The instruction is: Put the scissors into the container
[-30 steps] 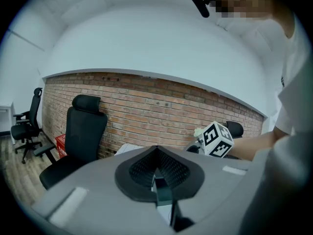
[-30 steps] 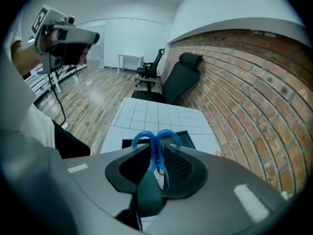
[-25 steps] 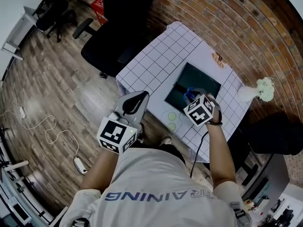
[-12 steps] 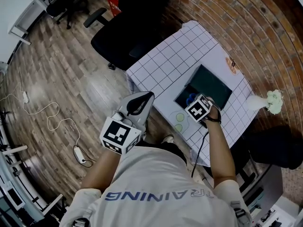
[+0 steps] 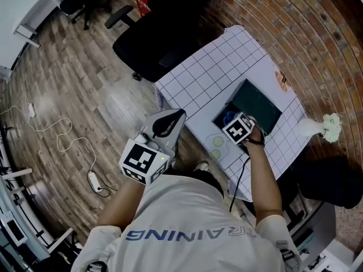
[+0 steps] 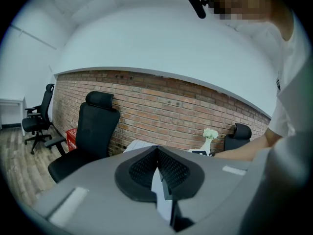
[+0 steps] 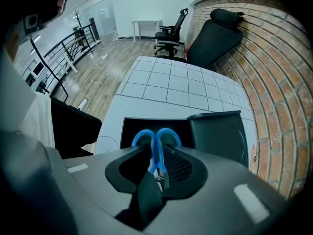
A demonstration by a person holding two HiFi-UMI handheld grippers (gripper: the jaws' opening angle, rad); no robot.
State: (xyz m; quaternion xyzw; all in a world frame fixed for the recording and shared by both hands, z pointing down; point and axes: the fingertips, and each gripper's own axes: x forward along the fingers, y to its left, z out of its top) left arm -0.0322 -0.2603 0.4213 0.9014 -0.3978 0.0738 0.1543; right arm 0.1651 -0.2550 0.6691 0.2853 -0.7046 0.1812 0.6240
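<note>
My right gripper (image 7: 157,156) is shut on blue-handled scissors (image 7: 156,137), whose loops stick out past the jaws. They hang over the open dark container (image 7: 128,127), its lid (image 7: 217,136) lying open to the right. From the head view the right gripper (image 5: 232,119) sits at the container's (image 5: 220,116) near edge, with the blue scissors (image 5: 228,117) just showing. Off the table's left edge, my left gripper (image 5: 169,119) is held up, shut and empty; in its own view the left gripper (image 6: 157,152) points at a brick wall.
The table (image 5: 210,72) has a white checked cloth with two green circles (image 5: 216,143) near its front. A white vase of flowers (image 5: 324,126) stands at the right corner. A black office chair (image 5: 164,33) stands behind the table. Cables (image 5: 62,146) lie on the wooden floor.
My right gripper has moved down and forward with the scissors to the container's mouth. The head view has shifted a little. The left gripper has hardly moved.
</note>
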